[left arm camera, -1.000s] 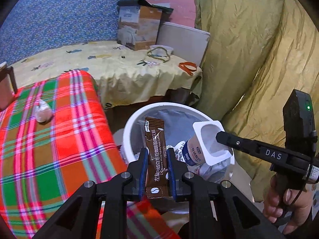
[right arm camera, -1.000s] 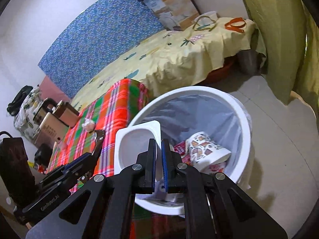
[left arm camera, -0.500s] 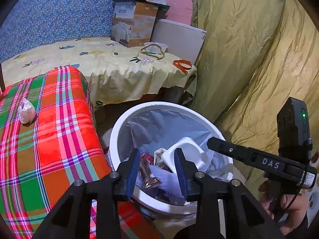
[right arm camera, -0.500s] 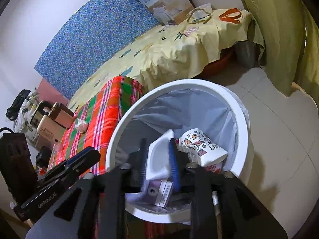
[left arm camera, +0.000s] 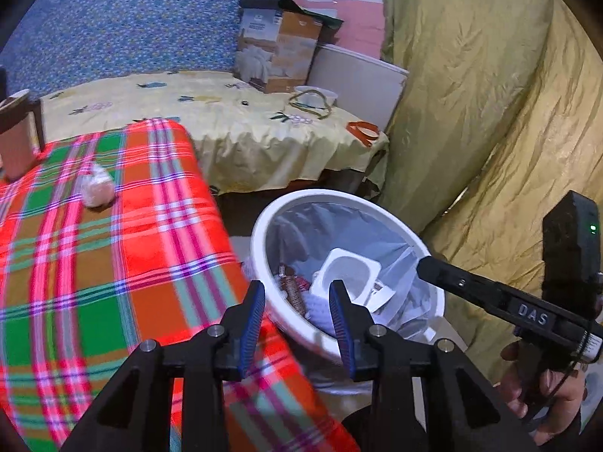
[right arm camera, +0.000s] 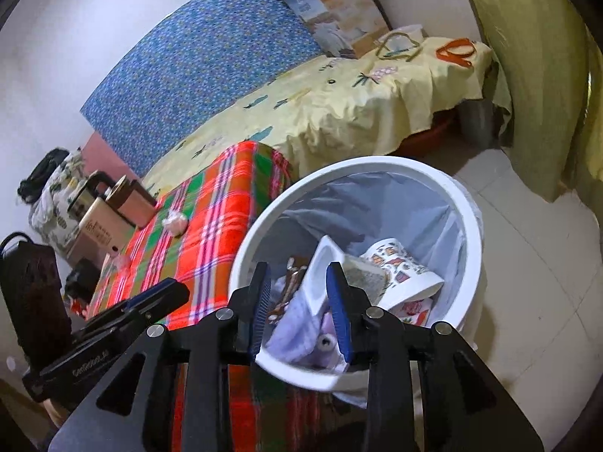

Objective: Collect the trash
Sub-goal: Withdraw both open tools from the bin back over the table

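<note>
A white bin (left arm camera: 264, 226) with a grey liner stands on the floor beside the plaid-covered table (left arm camera: 113, 263). Inside it lie a white plastic cup (left arm camera: 350, 271), a brown coffee sachet (left arm camera: 292, 288) and a patterned paper cup (right arm camera: 399, 267). My left gripper (left arm camera: 297, 293) hangs open over the bin's near rim with nothing between its blue pads. My right gripper (right arm camera: 297, 282) is open too, above the bin (right arm camera: 471, 226); the white cup (right arm camera: 320, 267) and sachet (right arm camera: 292, 275) lie below it. A small crumpled wad (left arm camera: 97, 188) rests on the plaid cloth.
A low bed in yellow cloth (left arm camera: 245, 124) carries a cardboard box (left arm camera: 279, 56), a coil of cord and an orange strap (left arm camera: 363, 132). An olive curtain (left arm camera: 471, 113) hangs right of the bin. A kettle and boxes (right arm camera: 105, 211) crowd the plaid table's far end. Tiled floor (right arm camera: 527, 263) lies to the right.
Both grippers have opened. The sachet left my left gripper and the white cup left my right gripper; both now lie in the bin. My left gripper has drawn back towards the table.
</note>
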Tool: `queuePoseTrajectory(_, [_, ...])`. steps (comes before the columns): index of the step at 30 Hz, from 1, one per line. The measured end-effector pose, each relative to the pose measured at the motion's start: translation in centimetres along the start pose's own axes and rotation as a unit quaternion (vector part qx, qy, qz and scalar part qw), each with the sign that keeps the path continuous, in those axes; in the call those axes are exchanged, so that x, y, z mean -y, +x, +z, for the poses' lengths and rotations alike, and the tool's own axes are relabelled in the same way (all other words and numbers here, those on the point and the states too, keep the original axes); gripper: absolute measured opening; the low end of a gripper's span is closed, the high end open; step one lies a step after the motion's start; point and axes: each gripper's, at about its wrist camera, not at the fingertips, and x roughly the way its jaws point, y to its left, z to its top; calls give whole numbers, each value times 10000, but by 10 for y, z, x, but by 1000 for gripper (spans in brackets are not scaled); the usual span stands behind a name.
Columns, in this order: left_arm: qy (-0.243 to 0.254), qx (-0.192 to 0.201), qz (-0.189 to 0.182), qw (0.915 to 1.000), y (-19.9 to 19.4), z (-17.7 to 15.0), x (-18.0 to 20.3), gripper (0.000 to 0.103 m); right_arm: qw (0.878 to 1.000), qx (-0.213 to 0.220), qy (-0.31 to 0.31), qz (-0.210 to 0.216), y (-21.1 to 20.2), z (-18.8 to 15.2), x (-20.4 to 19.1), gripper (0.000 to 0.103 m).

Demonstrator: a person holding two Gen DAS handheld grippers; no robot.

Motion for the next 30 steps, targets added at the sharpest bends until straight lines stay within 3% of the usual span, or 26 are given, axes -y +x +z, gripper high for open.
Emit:
queuePoseTrajectory(15, [-269,348,500,9978,-64,-31,-40,35,9952,-131,-951,177,1,-22,-57,33])
queuePoseTrajectory(30, [-536,514,823,9938,-100,-54,-72,35,9884,-367,-1437,317,11,-40,-96,33])
